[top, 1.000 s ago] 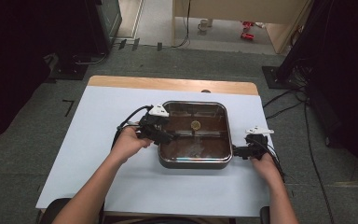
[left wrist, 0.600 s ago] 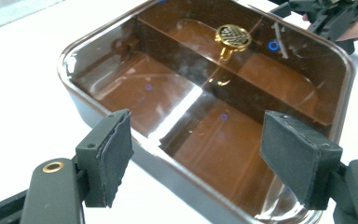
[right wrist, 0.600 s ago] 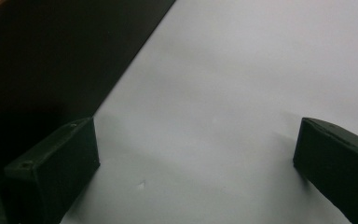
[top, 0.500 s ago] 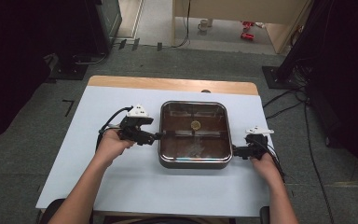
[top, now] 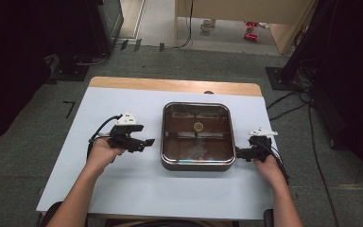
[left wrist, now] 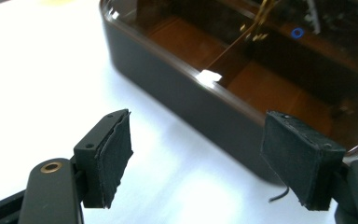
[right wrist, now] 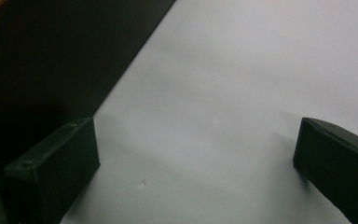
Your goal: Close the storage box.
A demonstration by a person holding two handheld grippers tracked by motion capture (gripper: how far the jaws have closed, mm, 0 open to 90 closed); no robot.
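Observation:
A square dark pan (top: 196, 164) with a brownish glossy top and a small gold knob (top: 198, 126) sits mid-table. My left gripper (top: 149, 142) is open, a short way left of the pan's left wall and not touching it. In the left gripper view the open jaws of the left gripper (left wrist: 198, 121) frame bare table, with the pan (left wrist: 177, 88) just beyond. My right gripper (top: 238, 152) rests against the pan's right side near its front corner. In the right gripper view the right gripper (right wrist: 196, 126) is open with nothing between its jaws, its left jaw beside the pan's dark wall (right wrist: 51, 60).
The white tabletop (top: 123, 189) has free room to the left of and in front of the pan. A wooden strip (top: 170, 85) runs along its far edge. Cables (top: 288, 109) lie on the floor to the right, and dark equipment stands at the back left.
My left gripper has drawn back leftward from the pan's left edge to open table. The right gripper and the pan have stayed put.

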